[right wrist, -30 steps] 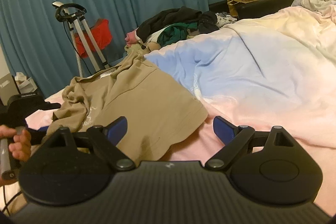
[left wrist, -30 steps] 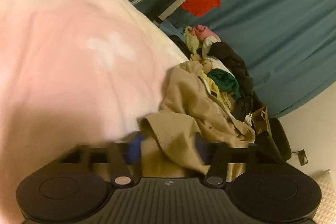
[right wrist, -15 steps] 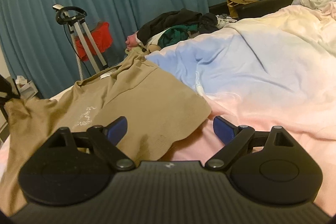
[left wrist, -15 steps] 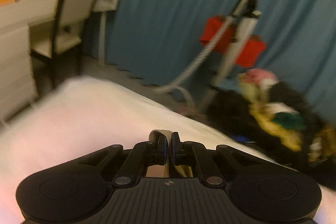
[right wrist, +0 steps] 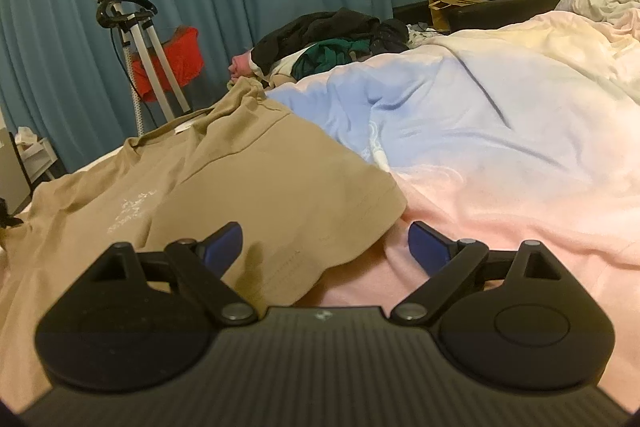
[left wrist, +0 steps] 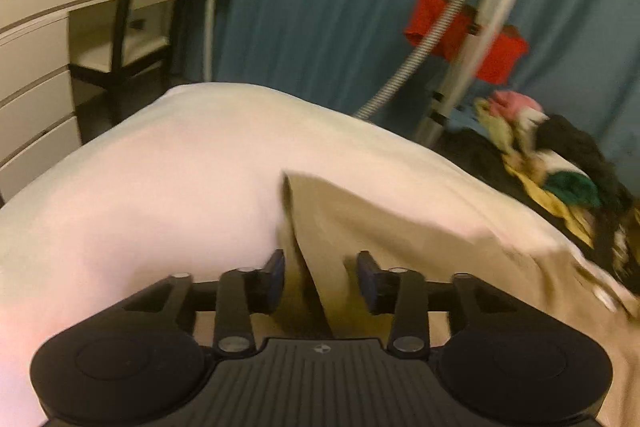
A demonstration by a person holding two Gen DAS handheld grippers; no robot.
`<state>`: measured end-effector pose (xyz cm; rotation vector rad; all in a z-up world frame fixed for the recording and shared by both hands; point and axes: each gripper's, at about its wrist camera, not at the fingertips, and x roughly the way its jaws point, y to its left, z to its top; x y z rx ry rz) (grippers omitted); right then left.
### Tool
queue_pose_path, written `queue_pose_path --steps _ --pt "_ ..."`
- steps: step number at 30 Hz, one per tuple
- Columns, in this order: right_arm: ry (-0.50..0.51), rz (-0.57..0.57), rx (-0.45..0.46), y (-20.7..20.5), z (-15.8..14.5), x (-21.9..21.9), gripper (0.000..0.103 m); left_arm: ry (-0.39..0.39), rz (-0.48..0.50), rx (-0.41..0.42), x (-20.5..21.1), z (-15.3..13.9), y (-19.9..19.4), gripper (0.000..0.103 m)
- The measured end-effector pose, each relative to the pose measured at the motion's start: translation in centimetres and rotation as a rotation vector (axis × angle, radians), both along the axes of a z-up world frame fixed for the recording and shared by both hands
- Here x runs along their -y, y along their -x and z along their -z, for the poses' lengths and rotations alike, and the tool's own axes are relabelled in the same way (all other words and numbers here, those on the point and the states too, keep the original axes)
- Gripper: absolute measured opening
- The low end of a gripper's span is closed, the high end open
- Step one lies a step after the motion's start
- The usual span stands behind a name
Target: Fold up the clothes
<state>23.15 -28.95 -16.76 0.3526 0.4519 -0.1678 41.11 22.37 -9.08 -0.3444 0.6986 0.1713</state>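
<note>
A tan T-shirt (right wrist: 224,179) with a pale chest print lies spread on the pink and blue duvet (right wrist: 500,147). In the left wrist view its edge (left wrist: 360,219) runs up between the blue pads of my left gripper (left wrist: 321,279). The jaws are opening and the pads stand apart from the cloth. My right gripper (right wrist: 325,245) hovers wide open over the shirt's near sleeve hem, gripping nothing.
A pile of dark, green, yellow and pink clothes (right wrist: 332,43) lies at the bed's far side before teal curtains. A garment steamer stand (left wrist: 472,43) with a red garment is beside it. A desk with drawers and a chair (left wrist: 136,7) stand at left.
My left gripper closed on the shirt's edge, pulled it out across the bed, and its jaws have now parted off the cloth. The shirt lies flatter. The right gripper stayed still.
</note>
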Motion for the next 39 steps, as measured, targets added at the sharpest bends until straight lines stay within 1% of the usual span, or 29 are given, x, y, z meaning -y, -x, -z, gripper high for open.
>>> queue_pose_path --steps 1,2,3,5,6,9,11,15,16,18,21,22,23,24,26,28,29,30,31,32,33,34,35,37,39 --pt "0.003 -0.002 0.002 0.1 -0.1 0.0 0.092 -0.016 0.025 0.006 0.7 -0.4 1.4 0.06" --pt "0.008 -0.005 0.007 0.2 -0.3 -0.1 0.092 -0.04 0.041 0.027 1.7 -0.8 3.3 0.073" --pt "0.017 -0.009 0.011 0.3 -0.4 -0.3 0.092 -0.063 0.058 0.047 2.8 -1.1 5.1 0.075" --pt "0.035 -0.023 0.021 0.6 -1.0 -0.7 0.091 -0.09 0.116 0.056 5.6 -1.8 8.4 0.076" --pt "0.037 -0.032 0.03 0.9 -1.3 -0.8 0.09 -0.096 0.137 0.075 7.2 -2.2 10.2 0.077" --pt "0.017 -0.05 0.059 2.3 -2.4 -0.7 0.09 -0.132 0.229 0.111 12.3 -3.8 15.3 0.081" --pt "-0.03 -0.07 0.079 3.2 -3.0 -0.3 0.09 -0.15 0.278 0.139 15.3 -5.1 18.8 0.083" --pt "-0.146 -0.105 0.08 4.9 -3.6 1.1 0.089 -0.131 0.379 0.196 20.6 -6.6 25.8 0.089" --pt "-0.178 -0.102 0.075 5.3 -3.6 1.6 0.086 -0.125 0.393 0.194 21.5 -6.4 27.4 0.09" --pt "-0.245 -0.097 0.063 6.0 -3.5 2.6 0.079 -0.117 0.409 0.157 22.9 -5.7 29.9 0.09" --pt "-0.371 -0.091 0.043 5.9 -2.8 4.3 0.072 -0.114 0.413 0.135 22.7 -4.4 31.4 0.09" --pt "-0.408 -0.089 0.037 5.8 -2.5 4.7 0.072 -0.113 0.414 0.128 22.7 -4.0 32.0 0.09" --pt "-0.425 -0.091 0.032 5.3 -2.2 5.0 0.072 -0.112 0.416 0.121 22.6 -3.6 32.5 0.09" --pt "-0.44 -0.093 0.027 4.8 -1.9 5.1 0.071 -0.109 0.416 0.114 22.6 -3.1 32.9 0.09" --pt "-0.448 -0.08 0.006 3.3 -1.2 5.3 0.069 -0.083 0.402 0.101 21.9 -2.3 32.2 0.09" --pt "-0.453 -0.059 -0.015 1.8 -0.3 5.4 0.069 -0.076 0.388 0.109 21.1 -1.3 30.4 0.09" --pt "-0.439 -0.061 -0.01 1.1 -0.1 5.5 0.068 -0.073 0.381 0.112 20.7 -0.9 29.4 0.09" --pt "-0.425 -0.063 -0.005 0.3 0.2 5.6 0.065 -0.07 0.375 0.116 20.3 -0.5 28.5 0.089" --pt "-0.41 -0.064 -0.001 -0.5 0.5 5.6 0.05 -0.06 0.379 0.124 20.2 -0.2 27.8 0.088" --pt "-0.39 -0.059 0.0 -1.1 0.6 5.6 0.036 -0.05 0.382 0.131 20.0 0.0 27.2 0.088" --pt "-0.359 -0.056 0.001 -1.6 0.4 5.5 0.011 -0.048 0.387 0.143 19.9 0.1 26.7 0.088" --pt "-0.328 -0.053 0.005 -2.0 0.2 5.3 0.01 -0.045 0.391 0.154 19.8 0.3 26.2 0.088" --pt "-0.292 -0.052 0.036 -2.1 -0.5 5.2 0.008 -0.04 0.394 0.163 19.7 0.3 26.0 0.088" --pt "-0.231 -0.047 0.113 -2.2 -2.6 5.4 0.007 -0.03 0.4 0.182 19.6 0.4 25.5 0.088" --pt "-0.169 -0.039 0.155 -3.1 -5.2 6.2 0.007 -0.006 0.403 0.192 19.4 0.3 25.5 0.088"
